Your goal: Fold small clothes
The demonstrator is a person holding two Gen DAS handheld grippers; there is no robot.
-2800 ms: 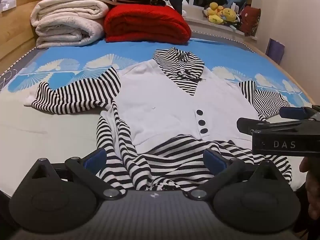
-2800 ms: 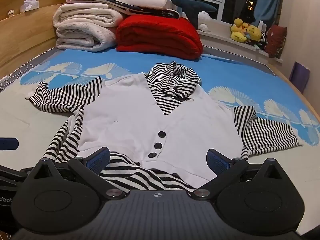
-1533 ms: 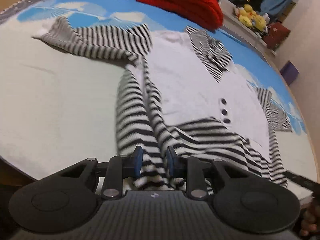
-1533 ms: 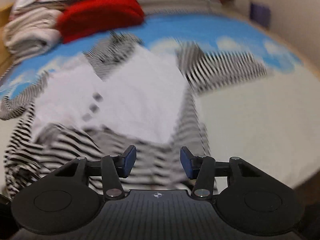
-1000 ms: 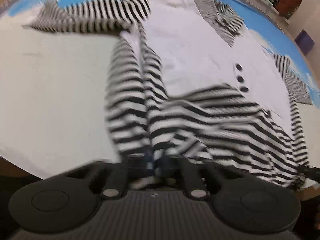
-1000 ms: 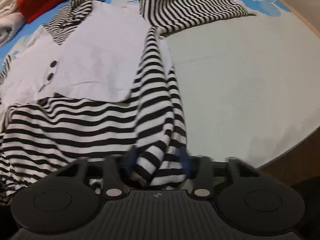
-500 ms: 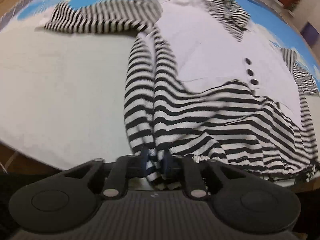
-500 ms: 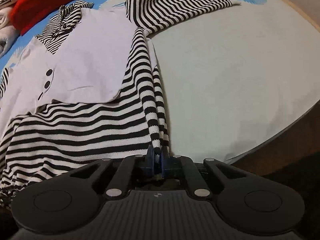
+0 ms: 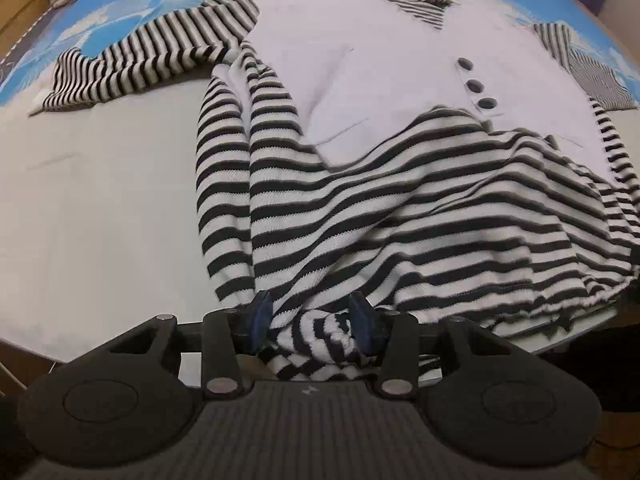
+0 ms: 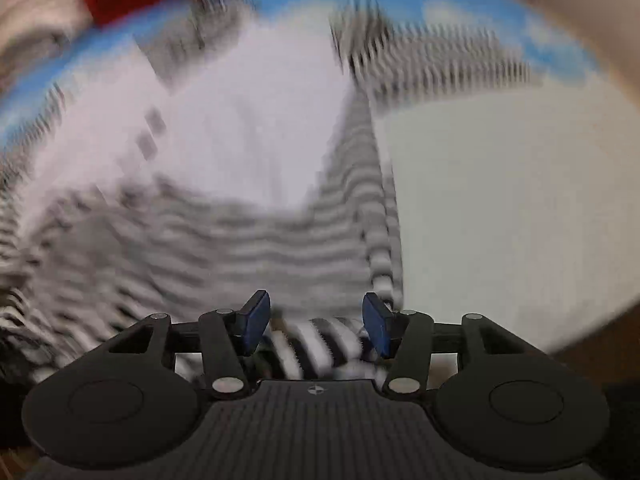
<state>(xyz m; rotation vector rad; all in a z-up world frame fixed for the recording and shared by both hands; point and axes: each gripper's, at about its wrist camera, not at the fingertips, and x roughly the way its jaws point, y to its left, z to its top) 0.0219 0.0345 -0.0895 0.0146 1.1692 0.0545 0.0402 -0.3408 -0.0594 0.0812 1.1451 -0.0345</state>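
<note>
Both tools stand parted: the left tool (image 9: pixel 310 316) straddles the striped hem (image 9: pixel 320 340) of the dress (image 9: pixel 380 92); the right tool (image 10: pixel 316 320) likewise (view blurred).

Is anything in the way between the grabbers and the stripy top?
Nothing visible is. The stripy top's hem already lies between the open left gripper's fingers, and bunches between the open right gripper's fingers too.

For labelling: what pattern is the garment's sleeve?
Black-and-white stripes on the sleeve; clearest in the left wrist view.
</note>
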